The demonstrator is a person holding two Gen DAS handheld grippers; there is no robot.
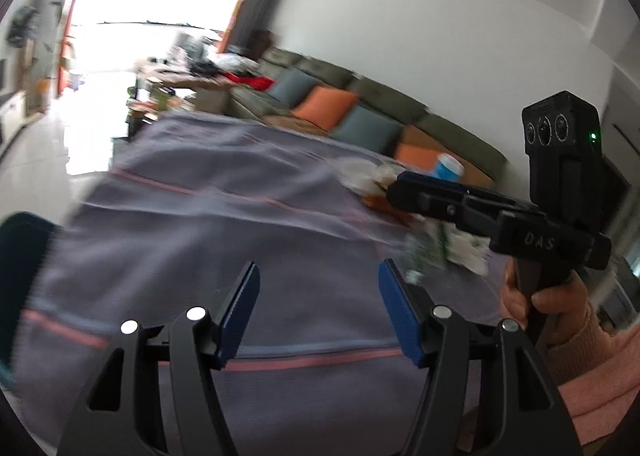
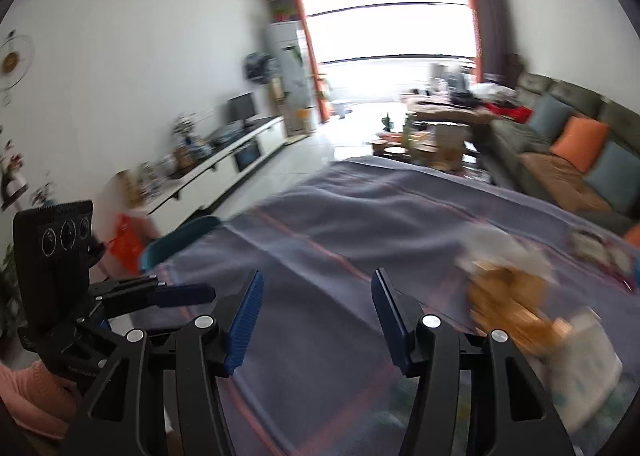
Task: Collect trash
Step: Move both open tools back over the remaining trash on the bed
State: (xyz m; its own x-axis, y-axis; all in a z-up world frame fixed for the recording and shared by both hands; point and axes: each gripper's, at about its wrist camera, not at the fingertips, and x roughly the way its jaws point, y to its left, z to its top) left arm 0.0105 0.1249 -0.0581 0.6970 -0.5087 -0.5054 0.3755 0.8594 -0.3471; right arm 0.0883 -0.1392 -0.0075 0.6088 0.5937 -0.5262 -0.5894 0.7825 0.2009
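Both grippers hang over a table with a purple-grey cloth (image 1: 208, 192), and both are wide open with nothing between their blue pads. The left gripper (image 1: 316, 296) points down the cloth, where there is only bare fabric in front of it. The trash sits off at about 2 o'clock from it: a blurry heap of white paper and wrappers (image 1: 372, 176), a white and green crumpled packet (image 1: 448, 248), and a blue and white cup (image 1: 448, 168) at the back near the sofa (image 1: 360, 104). The right gripper (image 1: 404, 188) shows in that same view, reaching out sideways right over the heap, so it looks much nearer to the trash than the left one. In the right wrist view the right gripper (image 2: 316, 312) has the pile at about 3 o'clock, just beside its right finger: an orange-brown crumpled thing (image 2: 508, 300) with white paper (image 2: 500, 248) behind it and a pale packet (image 2: 588, 356) in front. More small bits (image 2: 596, 248) lie further out at 2 o'clock. The heap seems to run from near to far along the right side. Everything is smeared, so what each piece is stays hard to tell. My guess is the right gripper should turn a bit to its right and go down on the orange-brown piece first.
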